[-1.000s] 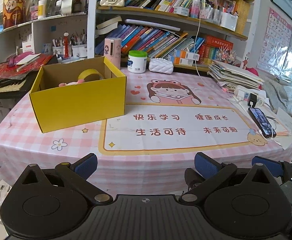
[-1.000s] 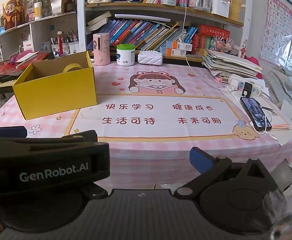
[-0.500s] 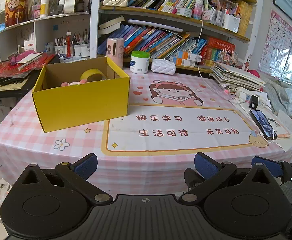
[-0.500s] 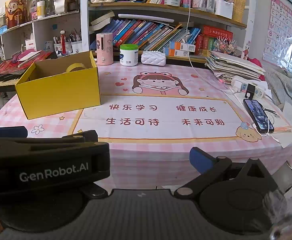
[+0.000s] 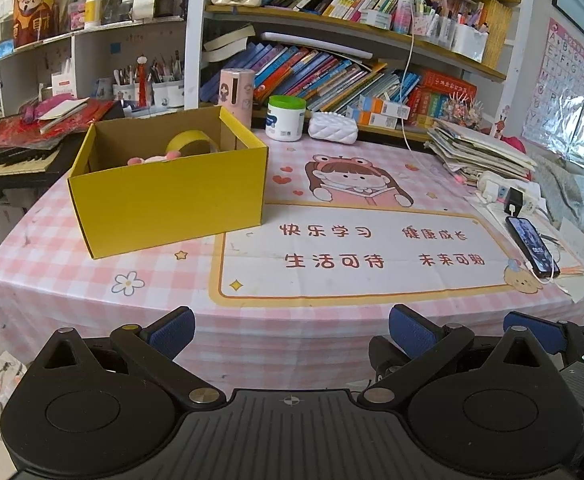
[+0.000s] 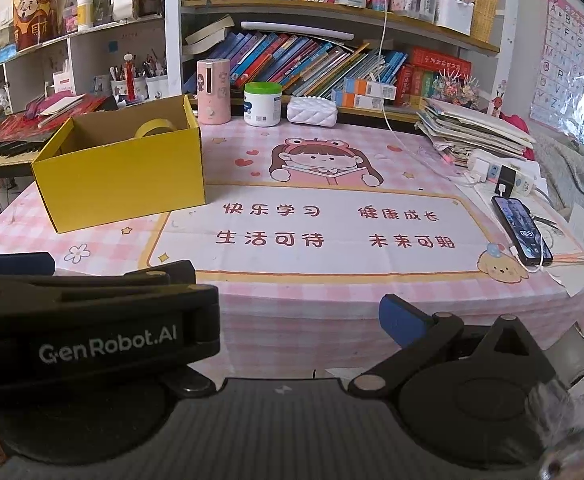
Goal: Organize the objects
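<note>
Left wrist view shows, nearest to the lens at 6 o'clock, the left gripper [image 5: 290, 330] with its blue pads wide apart and nothing between them; beside it, at 4 o'clock, one blue pad of the right gripper [image 5: 532, 326] enters the picture. In the right wrist view only one pad of the right gripper [image 6: 402, 320] is free to see, because the left tool covers the other side, so I cannot tell if that one is apart or together. Compared with one second ago, both cameras have moved a little higher and nearer to the pink tablecloth [image 5: 52, 264]; nothing on it has changed place. This fits both a retreat after a drop and an approach for more. Farther, at 10 o'clock, the yellow box [image 5: 168, 196] stands open, with a roll of yellow tape [image 5: 190, 142] and a pink soft thing [image 5: 152, 159] inside; its front wall hides the rest of the contents. At 12 o'clock the pink cylinder [image 5: 235, 92], the white jar [image 5: 286, 118] and the white quilted pouch [image 5: 333, 130] stand along the far edge. The phone [image 5: 532, 252] lies at 3 o'clock.
</note>
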`<state>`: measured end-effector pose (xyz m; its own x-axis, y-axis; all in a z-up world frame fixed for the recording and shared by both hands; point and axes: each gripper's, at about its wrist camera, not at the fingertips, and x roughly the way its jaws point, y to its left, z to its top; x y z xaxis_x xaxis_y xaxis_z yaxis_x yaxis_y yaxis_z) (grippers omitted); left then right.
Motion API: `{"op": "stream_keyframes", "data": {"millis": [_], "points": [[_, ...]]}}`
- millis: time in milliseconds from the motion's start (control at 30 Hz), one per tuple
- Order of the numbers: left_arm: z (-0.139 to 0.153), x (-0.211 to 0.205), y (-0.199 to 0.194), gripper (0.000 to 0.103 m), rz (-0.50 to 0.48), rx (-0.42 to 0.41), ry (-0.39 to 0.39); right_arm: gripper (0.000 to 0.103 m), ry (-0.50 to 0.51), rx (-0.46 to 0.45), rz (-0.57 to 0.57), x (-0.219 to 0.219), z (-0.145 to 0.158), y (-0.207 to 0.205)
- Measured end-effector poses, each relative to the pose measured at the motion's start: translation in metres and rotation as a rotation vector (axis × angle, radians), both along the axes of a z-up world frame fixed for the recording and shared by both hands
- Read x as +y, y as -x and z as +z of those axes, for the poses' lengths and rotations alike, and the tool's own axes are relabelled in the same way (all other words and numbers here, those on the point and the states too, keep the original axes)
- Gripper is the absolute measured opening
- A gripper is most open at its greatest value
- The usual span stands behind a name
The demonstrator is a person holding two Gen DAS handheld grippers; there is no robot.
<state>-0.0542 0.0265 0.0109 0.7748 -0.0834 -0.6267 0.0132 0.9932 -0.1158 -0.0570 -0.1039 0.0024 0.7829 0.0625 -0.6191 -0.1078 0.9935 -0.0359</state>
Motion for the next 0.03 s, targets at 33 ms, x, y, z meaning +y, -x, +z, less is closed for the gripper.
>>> {"op": "stream_keyframes", "data": {"millis": [33], "points": [[0.0000,0.0005,-0.0001,0.103,0.002,-0.001,-0.002,0.103,-0.001,0.000,0.002,-0.0003,-0.0003,-0.0008]]}}
